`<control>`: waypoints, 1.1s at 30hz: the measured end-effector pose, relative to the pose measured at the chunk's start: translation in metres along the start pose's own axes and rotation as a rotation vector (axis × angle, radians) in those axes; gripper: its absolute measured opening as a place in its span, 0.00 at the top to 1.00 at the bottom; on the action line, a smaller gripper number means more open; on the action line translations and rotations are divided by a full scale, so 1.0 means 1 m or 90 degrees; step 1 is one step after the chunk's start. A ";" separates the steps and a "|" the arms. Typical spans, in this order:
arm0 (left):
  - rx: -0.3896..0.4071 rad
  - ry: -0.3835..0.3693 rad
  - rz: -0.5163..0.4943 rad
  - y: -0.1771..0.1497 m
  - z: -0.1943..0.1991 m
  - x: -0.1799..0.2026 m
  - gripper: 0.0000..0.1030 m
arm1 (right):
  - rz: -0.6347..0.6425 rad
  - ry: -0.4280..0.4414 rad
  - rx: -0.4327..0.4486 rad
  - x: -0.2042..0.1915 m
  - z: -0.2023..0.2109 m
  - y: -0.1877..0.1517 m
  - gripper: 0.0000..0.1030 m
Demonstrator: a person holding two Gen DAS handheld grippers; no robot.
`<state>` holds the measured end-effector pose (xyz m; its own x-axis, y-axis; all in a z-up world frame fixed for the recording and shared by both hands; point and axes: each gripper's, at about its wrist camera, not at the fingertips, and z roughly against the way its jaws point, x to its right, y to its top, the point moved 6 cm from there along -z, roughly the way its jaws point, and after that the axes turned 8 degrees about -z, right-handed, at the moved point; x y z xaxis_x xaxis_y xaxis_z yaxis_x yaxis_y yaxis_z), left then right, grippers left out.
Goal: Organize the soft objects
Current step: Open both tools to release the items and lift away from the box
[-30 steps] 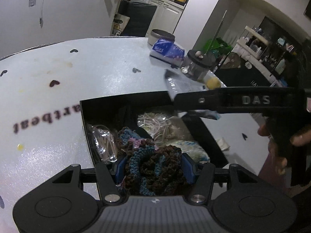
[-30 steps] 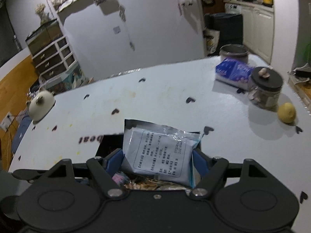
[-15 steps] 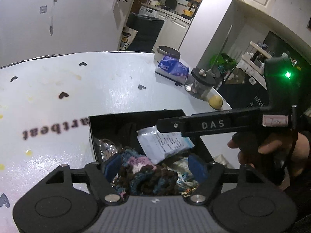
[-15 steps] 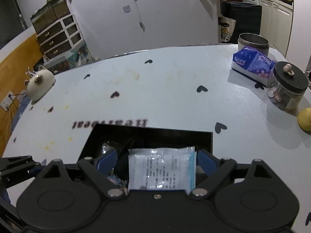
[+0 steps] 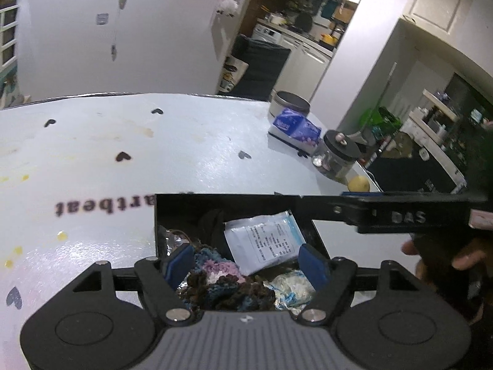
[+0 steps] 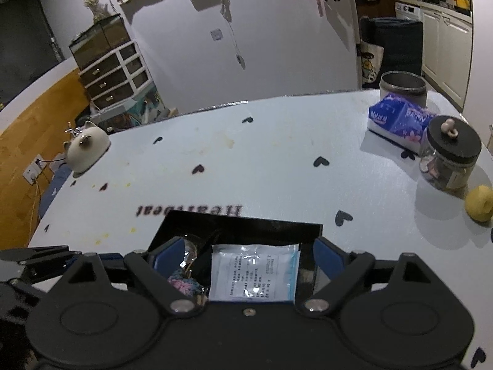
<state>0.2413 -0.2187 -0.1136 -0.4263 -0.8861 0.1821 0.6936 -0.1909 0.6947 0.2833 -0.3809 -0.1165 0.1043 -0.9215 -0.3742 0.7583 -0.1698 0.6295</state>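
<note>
At nine o'clock in the black box point(image 5: 234, 206) the crocheted bundle point(image 5: 222, 280) lies loose under the left gripper point(image 5: 245, 263), whose jaws have just been opening and stand clear of the yarn. Lift that hand straight out so no loop snags. Toward three o'clock the white packet point(image 6: 254, 274) rests flat inside the box (label up), between the pads of the right gripper point(image 6: 243, 257), also just spread and apart from it. Withdraw without dragging the packet's edge.
</note>
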 end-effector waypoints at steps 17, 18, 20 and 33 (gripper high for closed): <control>0.085 0.038 0.000 0.008 0.082 -0.009 0.00 | -0.009 -0.005 0.108 -0.023 0.079 -0.008 0.10; 0.091 0.038 -0.002 0.007 0.089 -0.011 0.00 | -0.009 -0.005 0.118 -0.028 0.085 -0.009 0.10; 0.098 0.045 -0.005 0.004 0.101 -0.013 0.00 | -0.008 -0.009 0.137 -0.037 0.096 -0.013 0.09; 0.133 0.120 0.004 -0.040 0.162 -0.037 0.00 | -0.016 -0.053 0.218 -0.088 0.150 -0.068 0.04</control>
<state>0.1354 -0.1098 -0.0358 -0.2923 -0.9539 0.0680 0.5528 -0.1106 0.8259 0.1264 -0.3409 -0.0245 0.0252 -0.9382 -0.3453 0.4986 -0.2876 0.8177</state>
